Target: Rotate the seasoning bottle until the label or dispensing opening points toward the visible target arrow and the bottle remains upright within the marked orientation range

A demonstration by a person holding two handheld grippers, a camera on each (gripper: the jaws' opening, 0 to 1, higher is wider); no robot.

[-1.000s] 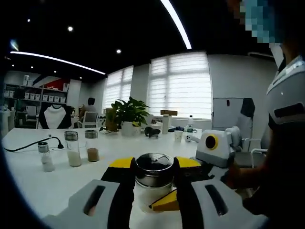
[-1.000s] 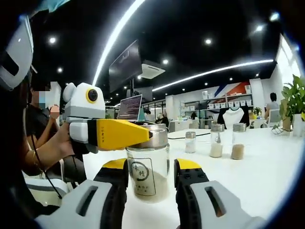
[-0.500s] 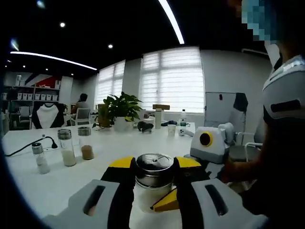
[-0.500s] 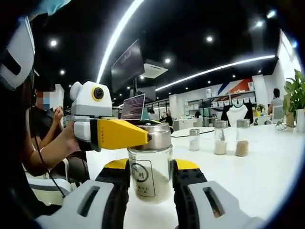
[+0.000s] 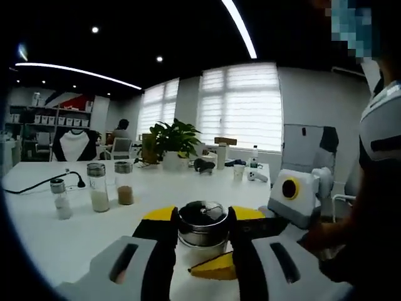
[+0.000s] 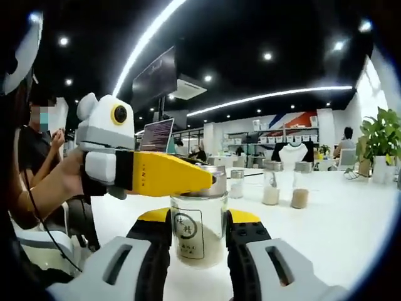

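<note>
Three small jars [image 5: 98, 195] are standing in a row on the white table [image 5: 44, 235], near a black cable [image 5: 37, 185]. A potted plant [image 5: 172, 144] is sitting farther back, before bright blinds [image 5: 238, 106]. A laptop [image 6: 156, 135] is glowing beyond, shelves [image 6: 282, 125] are lining the far wall, and a ceiling light strip [image 6: 269, 95] is shining.

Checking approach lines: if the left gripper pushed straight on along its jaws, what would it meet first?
Nothing new: the seasoning bottle already sits between the left gripper jaws, which grip its metal cap. Just behind it lies a yellow jaw of the right gripper.
</note>
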